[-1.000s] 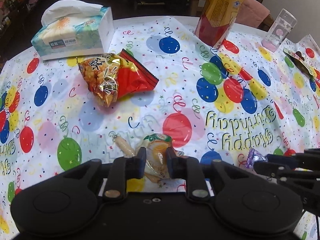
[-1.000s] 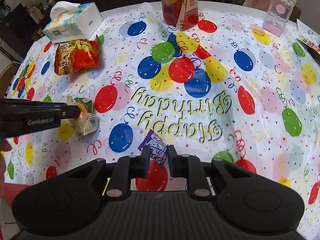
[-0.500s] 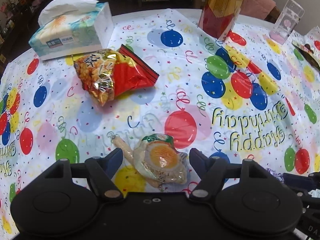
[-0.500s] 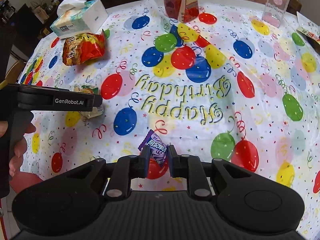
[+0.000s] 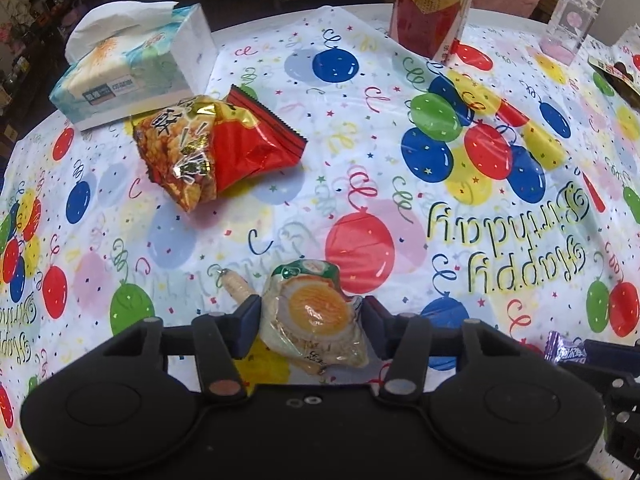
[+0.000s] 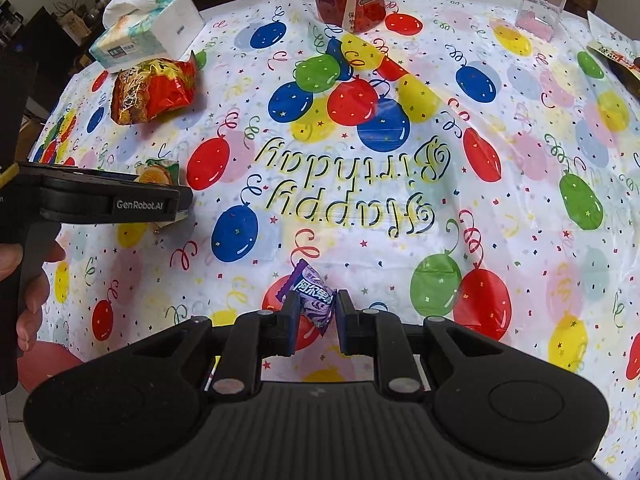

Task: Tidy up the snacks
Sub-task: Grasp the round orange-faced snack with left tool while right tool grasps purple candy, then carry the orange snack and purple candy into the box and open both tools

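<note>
A clear packet with a halved egg printed on it [image 5: 316,312] lies on the balloon tablecloth [image 5: 360,168]. My left gripper [image 5: 312,320] is open, one finger close to each side of the packet. A small sausage stick [image 5: 236,286] lies just left of it. A red and gold snack bag [image 5: 212,152] sits farther back on the left. My right gripper [image 6: 318,316] is shut on a purple wrapped candy [image 6: 314,300], held near the table's front. The candy [image 5: 566,352] also shows at the lower right of the left wrist view.
A tissue box [image 5: 132,76] stands at the back left, beyond the red bag. A tall red and gold bottle [image 5: 432,12] and a clear container [image 5: 572,16] stand at the back. A hand [image 6: 28,280] holds the left gripper's handle.
My left gripper let go of the egg packet, opened wide, then narrowed to either side of it. My right gripper drew back toward the front edge, still holding the purple candy.
</note>
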A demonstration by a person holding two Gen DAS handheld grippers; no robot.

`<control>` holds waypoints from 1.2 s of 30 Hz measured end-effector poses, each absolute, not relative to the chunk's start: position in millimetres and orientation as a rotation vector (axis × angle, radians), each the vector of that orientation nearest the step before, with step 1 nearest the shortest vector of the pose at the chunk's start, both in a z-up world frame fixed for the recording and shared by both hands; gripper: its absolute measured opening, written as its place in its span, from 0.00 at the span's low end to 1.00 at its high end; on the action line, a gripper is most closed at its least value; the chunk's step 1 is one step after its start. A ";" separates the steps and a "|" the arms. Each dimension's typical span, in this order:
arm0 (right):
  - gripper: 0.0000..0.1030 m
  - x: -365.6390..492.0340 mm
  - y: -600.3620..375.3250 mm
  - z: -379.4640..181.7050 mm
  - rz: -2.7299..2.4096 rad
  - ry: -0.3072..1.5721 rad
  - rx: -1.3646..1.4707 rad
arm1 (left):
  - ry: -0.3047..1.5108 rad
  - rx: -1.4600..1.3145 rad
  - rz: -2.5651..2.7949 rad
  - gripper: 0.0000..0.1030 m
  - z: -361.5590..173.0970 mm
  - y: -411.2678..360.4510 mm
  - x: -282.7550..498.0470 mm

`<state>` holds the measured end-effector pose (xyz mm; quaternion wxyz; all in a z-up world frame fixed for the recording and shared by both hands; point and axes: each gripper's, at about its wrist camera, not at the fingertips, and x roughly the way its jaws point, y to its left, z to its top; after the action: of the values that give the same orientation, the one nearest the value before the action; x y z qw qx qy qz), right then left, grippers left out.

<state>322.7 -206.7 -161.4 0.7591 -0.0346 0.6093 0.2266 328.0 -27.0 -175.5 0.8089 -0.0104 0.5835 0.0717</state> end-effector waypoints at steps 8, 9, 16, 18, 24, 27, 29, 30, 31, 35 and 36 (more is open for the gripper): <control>0.18 315.8 -211.1 -149.5 0.498 1.326 -0.055 | 1.227 -0.079 0.141 0.48 -157.7 -10.3 316.5; 0.18 314.7 -212.1 -146.7 0.501 1.326 -0.049 | 1.225 -0.086 0.138 0.48 -154.1 -8.3 313.3; 0.18 296.3 -219.7 -119.2 0.505 1.307 -0.033 | 1.190 -0.135 0.094 0.48 -124.1 1.0 282.4; 0.18 288.9 -221.1 -108.9 0.513 1.294 -0.030 | 1.179 -0.140 0.080 0.48 -114.8 2.3 271.9; 0.18 260.4 -221.0 -76.3 0.529 1.251 -0.029 | 1.139 -0.155 0.029 0.48 -85.4 4.4 237.3; 0.18 243.1 -220.3 -62.3 0.532 1.230 -0.028 | 1.120 -0.159 0.013 0.48 -72.5 5.5 217.8; 0.18 231.7 -219.8 -53.5 0.539 1.219 -0.024 | 1.111 -0.163 0.004 0.49 -64.7 6.9 205.1; 0.18 225.8 -219.3 -49.4 0.544 1.213 -0.023 | 1.105 -0.166 -0.003 0.49 -61.3 7.8 199.0; 0.18 220.0 -219.0 -45.7 0.546 1.208 -0.022 | 1.101 -0.169 -0.009 0.49 -57.9 8.7 192.4; 0.18 197.0 -216.4 -34.8 0.558 1.195 -0.022 | 1.086 -0.162 -0.035 0.49 -47.5 10.7 167.3; 0.18 191.5 -214.6 -33.2 0.561 1.194 -0.023 | 1.084 -0.161 -0.043 0.49 -45.7 11.4 161.2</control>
<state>191.5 -214.6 -33.2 0.7903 -0.0105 0.5546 0.2604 161.2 11.4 -45.7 0.8534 -0.0766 0.5151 -0.0203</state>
